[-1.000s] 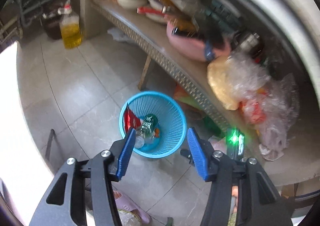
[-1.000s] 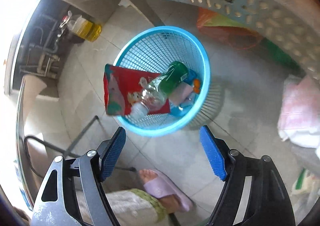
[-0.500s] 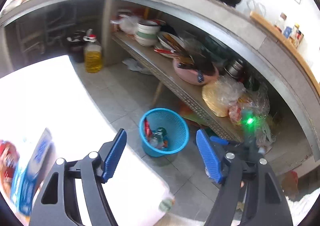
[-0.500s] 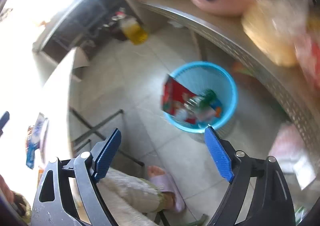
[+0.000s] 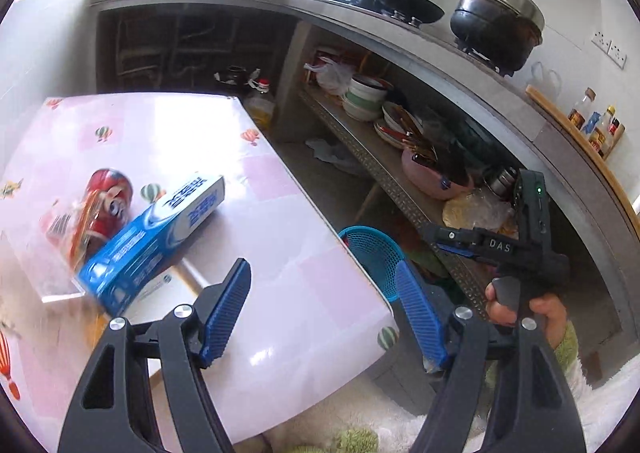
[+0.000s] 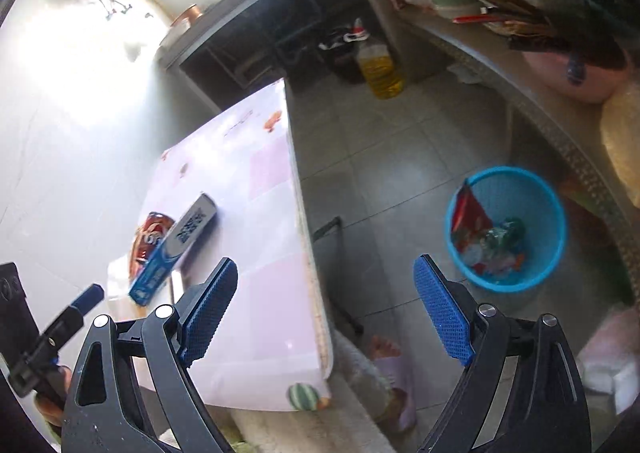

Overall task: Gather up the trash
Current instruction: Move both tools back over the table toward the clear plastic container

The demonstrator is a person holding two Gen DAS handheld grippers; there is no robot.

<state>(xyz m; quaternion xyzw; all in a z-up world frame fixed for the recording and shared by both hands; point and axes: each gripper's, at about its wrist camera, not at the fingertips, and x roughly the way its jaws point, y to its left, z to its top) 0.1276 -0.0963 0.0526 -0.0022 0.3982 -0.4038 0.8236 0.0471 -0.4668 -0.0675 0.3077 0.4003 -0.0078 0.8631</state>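
Observation:
A blue toothpaste box (image 5: 156, 237) (image 6: 176, 249) lies on the pink-checked table (image 5: 304, 293) (image 6: 264, 317), leaning against a red can (image 5: 110, 197) (image 6: 150, 241) in clear wrap. My left gripper (image 5: 322, 267) hovers open above the table's near corner, nothing between its blue pads. My right gripper (image 6: 325, 263) hangs over the table edge and floor, its jaws opening with nothing between them. On the floor stands the blue mesh basket (image 6: 508, 287) (image 5: 376, 257), holding a red wrapper (image 6: 470, 213) and a clear bottle (image 6: 504, 233). The table edge hides half of it in the left wrist view.
A long shelf with stacked bowls (image 5: 364, 97) and a pink basin (image 5: 432, 181) runs behind the basket. An oil bottle (image 6: 380, 69) stands on the floor at the back. A person's foot in a slipper (image 6: 390, 357) is beside the table leg (image 6: 332, 225).
Both grippers rose and swung away from the basket toward the table. The toothpaste box and can came into view. Both pairs of jaws stand wider than before.

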